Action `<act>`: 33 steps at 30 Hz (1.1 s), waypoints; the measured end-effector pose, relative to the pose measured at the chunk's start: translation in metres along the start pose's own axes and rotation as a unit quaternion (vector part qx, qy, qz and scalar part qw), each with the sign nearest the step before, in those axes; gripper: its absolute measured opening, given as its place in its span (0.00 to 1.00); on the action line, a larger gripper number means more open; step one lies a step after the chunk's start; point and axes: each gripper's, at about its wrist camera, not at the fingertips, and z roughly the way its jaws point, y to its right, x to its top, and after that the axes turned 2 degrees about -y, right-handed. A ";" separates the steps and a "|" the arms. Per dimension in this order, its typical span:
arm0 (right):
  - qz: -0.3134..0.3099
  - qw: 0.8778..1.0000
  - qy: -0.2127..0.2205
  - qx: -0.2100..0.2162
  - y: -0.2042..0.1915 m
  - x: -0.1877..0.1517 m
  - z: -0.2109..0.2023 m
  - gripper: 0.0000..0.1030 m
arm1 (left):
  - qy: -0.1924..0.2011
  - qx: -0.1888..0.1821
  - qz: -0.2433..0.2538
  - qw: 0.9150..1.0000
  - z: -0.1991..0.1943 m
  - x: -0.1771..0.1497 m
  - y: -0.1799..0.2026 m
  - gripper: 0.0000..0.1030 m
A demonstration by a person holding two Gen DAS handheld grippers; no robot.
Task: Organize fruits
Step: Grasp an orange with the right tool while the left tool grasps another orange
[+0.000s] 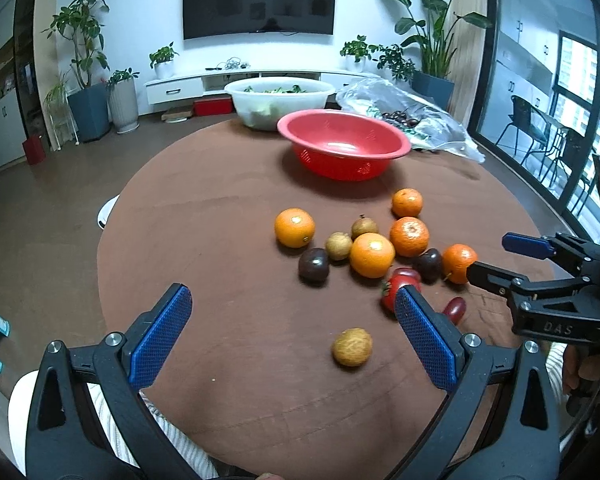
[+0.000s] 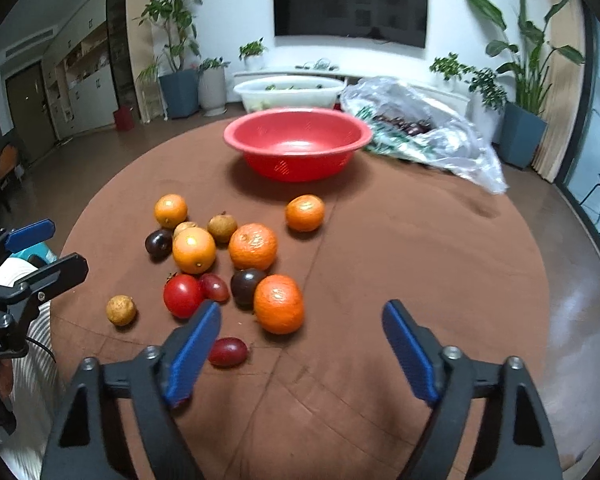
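Several fruits lie loose on a round brown table (image 1: 220,240): oranges (image 1: 372,255) (image 2: 279,303), dark plums (image 1: 313,265) (image 2: 246,286), brown longans (image 1: 351,346) (image 2: 120,310), a red tomato (image 1: 400,282) (image 2: 182,295) and red grapes (image 2: 228,351). An empty red colander bowl (image 1: 342,142) (image 2: 298,140) stands behind them. My left gripper (image 1: 292,312) is open and empty above the near table, a longan between its fingers. My right gripper (image 2: 302,320) is open and empty, just short of the nearest orange; it also shows in the left wrist view (image 1: 496,256).
A white basin of greens (image 1: 280,98) (image 2: 290,92) and a clear plastic bag of produce (image 1: 412,116) (image 2: 424,128) sit at the table's far side. Potted plants and a TV cabinet line the wall. The left gripper shows at the right wrist view's left edge (image 2: 40,248).
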 end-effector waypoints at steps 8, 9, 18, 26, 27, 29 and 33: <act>0.002 0.999 -0.032 0.004 -0.002 0.004 0.024 0.56 | -0.014 0.000 -0.011 1.000 0.012 -0.001 -0.010 1.00; 0.002 0.999 -0.034 0.003 -0.001 0.003 0.025 0.55 | -0.015 -0.001 -0.011 1.000 0.014 0.000 -0.009 1.00; 0.008 0.999 -0.040 0.016 0.001 0.002 0.028 0.51 | -0.026 -0.001 -0.006 1.000 0.025 0.001 -0.006 1.00; 0.018 0.997 -0.048 0.055 0.004 0.003 0.034 0.34 | -0.035 -0.007 -0.008 0.999 0.033 0.005 -0.005 1.00; 0.018 0.997 -0.048 0.056 0.004 0.003 0.034 0.34 | -0.037 -0.008 -0.009 0.999 0.035 0.006 -0.006 1.00; 0.020 0.997 -0.046 0.059 0.005 0.002 0.034 0.34 | -0.040 -0.010 -0.011 0.999 0.037 0.008 -0.008 1.00; 0.034 0.996 -0.042 0.067 0.011 0.002 0.031 0.34 | -0.045 -0.016 -0.022 0.999 0.043 0.016 -0.013 1.00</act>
